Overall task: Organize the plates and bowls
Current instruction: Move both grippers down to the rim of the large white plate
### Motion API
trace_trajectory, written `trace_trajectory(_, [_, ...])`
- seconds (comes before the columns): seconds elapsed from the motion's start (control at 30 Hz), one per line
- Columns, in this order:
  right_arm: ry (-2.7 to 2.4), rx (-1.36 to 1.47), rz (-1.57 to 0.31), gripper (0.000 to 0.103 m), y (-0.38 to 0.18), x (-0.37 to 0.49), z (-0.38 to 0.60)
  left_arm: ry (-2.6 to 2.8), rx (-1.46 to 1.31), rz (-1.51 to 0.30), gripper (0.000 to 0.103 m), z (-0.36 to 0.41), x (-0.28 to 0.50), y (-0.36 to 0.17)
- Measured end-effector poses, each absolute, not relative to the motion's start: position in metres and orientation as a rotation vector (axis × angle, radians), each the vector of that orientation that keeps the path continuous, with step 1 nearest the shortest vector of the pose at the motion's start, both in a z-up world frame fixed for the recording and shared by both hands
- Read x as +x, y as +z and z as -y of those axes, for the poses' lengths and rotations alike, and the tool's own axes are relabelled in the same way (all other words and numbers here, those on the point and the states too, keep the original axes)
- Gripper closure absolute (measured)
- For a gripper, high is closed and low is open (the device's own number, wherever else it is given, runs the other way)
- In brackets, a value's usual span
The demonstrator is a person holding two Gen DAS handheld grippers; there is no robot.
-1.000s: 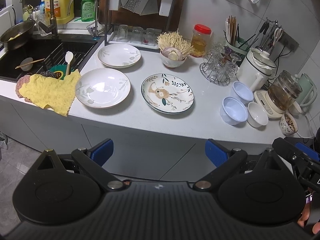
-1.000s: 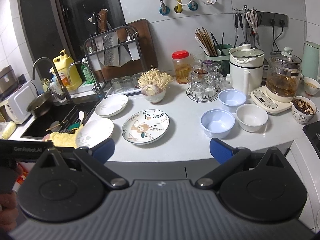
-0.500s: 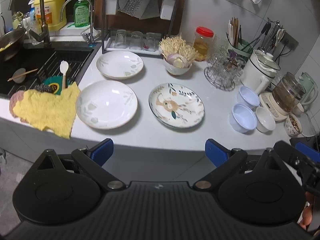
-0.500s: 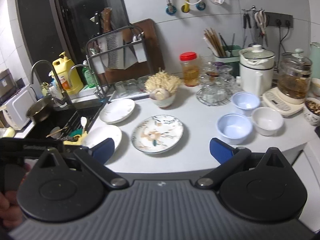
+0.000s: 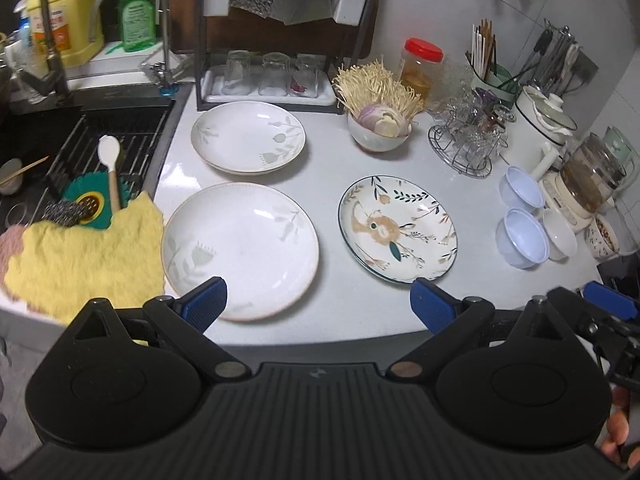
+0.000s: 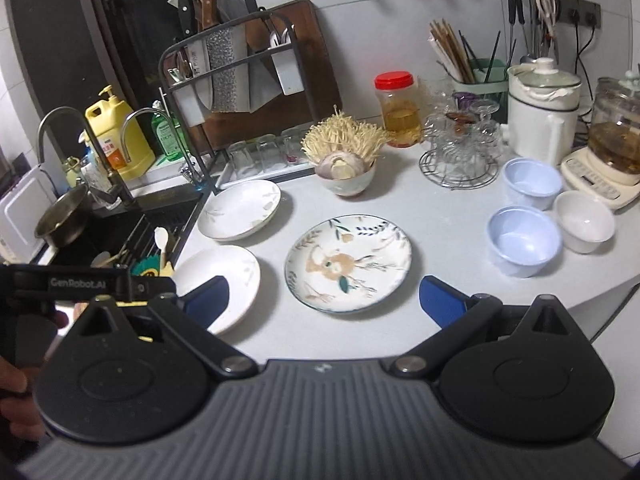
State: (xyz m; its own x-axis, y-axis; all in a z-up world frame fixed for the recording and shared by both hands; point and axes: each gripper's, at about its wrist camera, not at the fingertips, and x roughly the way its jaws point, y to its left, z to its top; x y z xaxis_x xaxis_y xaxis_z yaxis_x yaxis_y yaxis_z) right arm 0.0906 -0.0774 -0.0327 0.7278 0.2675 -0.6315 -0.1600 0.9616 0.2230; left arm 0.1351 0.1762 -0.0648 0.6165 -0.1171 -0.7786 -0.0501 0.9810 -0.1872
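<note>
Both grippers (image 5: 316, 300) (image 6: 322, 300) wide, empty, over counter edge (image 5: 320, 332).

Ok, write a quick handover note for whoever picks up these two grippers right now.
Left tongs: open, empty, over the near white plate.
Right tongs: open, empty, facing the patterned plate.
On the counter: far white plate by the sink, looks like two stacked; two blue bowls and a white bowl at the right.
Done: nothing visibly gathered.
Left: stack plates, nest bowls.
</note>
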Motion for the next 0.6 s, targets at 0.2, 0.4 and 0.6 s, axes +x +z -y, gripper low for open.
trace_trajectory(0.2, [0.190,0.171,-0.763,0.000,-0.055,0.115,0.043,-0.105,-0.166,-0.946,0.004,-0.208,0.169,-0.087])
trace_trajectory(0.4, [0.209,0.144,-0.804,0.000,-0.078,0.135,0.001,-0.116,-0.153,-1.009,0.003,-0.247,0.199,-0.115])
trace_trajectory(0.6, [0.222,0.135,-0.840,0.009,-0.096,0.154,-0.033,-0.116,-0.127,-1.046,0.003,-0.282,0.231,-0.144])
